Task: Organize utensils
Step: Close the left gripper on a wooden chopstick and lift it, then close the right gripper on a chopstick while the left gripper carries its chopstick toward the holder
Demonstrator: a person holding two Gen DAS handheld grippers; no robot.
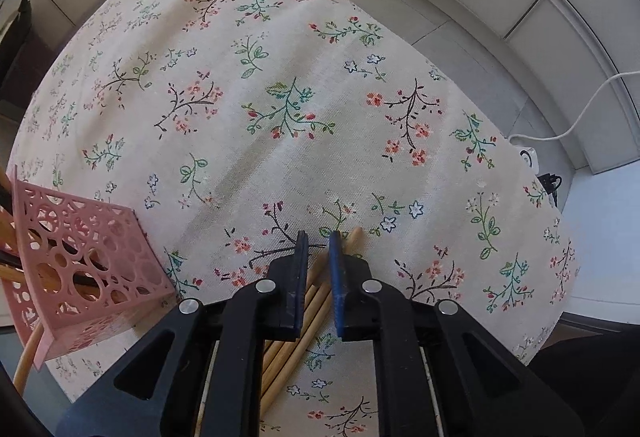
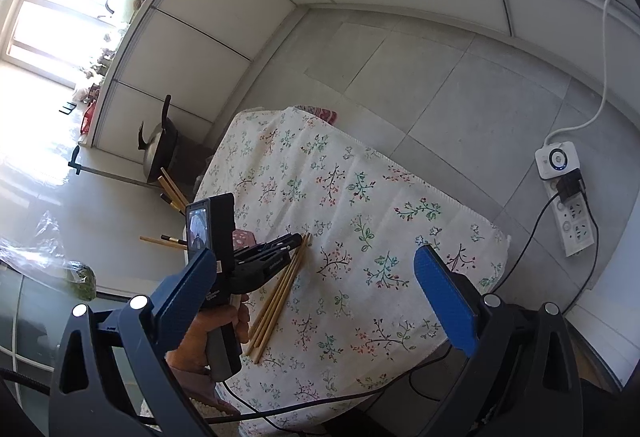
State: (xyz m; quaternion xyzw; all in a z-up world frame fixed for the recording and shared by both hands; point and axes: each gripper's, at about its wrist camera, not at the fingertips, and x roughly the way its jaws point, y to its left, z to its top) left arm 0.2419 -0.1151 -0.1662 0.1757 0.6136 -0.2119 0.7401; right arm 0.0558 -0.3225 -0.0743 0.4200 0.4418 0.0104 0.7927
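I see open floral tablecloth ahead and to the right, free for passage. The pink perforated holder blocks the left edge. Loose wooden chopsticks lie directly under my left gripper, obstructing descent.

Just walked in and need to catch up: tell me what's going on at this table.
A person is sorting utensils with a hand-held gripper in each hand. The left hand-held gripper points down at a bunch of wooden chopsticks lying on the floral tablecloth, its jaws nearly shut around them. A pink holder at the table's left edge already has chopsticks in it. The right hand-held gripper hangs open over the cloth, holding nothing.
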